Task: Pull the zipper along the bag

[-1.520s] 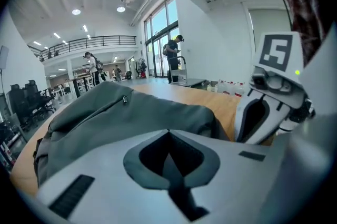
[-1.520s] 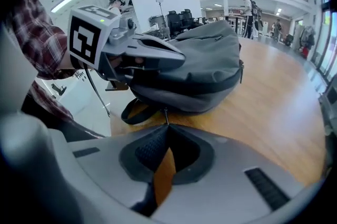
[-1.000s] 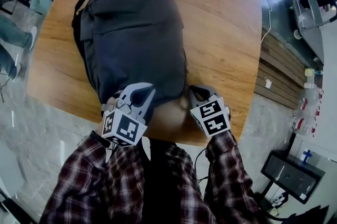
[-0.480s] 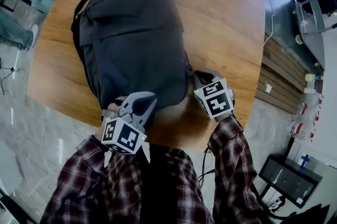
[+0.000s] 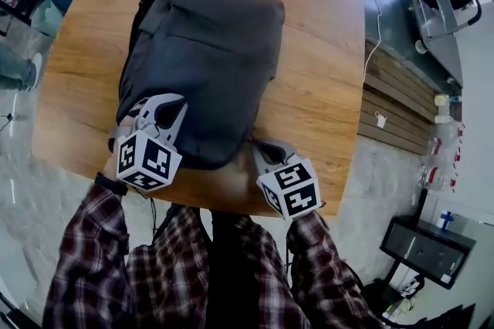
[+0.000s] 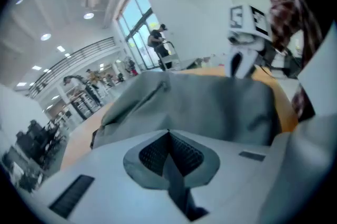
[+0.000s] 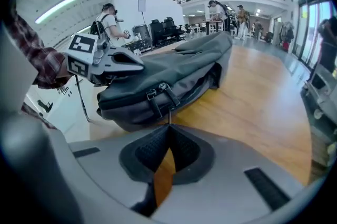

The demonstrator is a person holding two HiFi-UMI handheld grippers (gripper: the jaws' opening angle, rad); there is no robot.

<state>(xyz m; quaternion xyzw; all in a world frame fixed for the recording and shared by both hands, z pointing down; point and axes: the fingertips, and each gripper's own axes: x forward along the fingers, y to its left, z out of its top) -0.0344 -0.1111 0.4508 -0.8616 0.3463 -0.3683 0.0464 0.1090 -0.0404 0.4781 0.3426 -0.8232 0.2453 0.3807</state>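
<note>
The bag [image 5: 208,57] lies flat on the bench [image 5: 324,88]. Its zipper pulls [image 7: 158,94] sit at its near right corner, just ahead of the right gripper [image 7: 169,127], whose jaws are closed on nothing. That gripper should open, pinch one pull and draw it steadily along the track, while the left gripper [image 6: 168,132], jaws together with nothing seen between them, pins the fabric.

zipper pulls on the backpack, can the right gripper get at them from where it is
Probably yes. The zipper pulls sit on the backpack side just ahead of the right gripper, with only bare table between. Its jaws are together, so they would need to open first.
</note>
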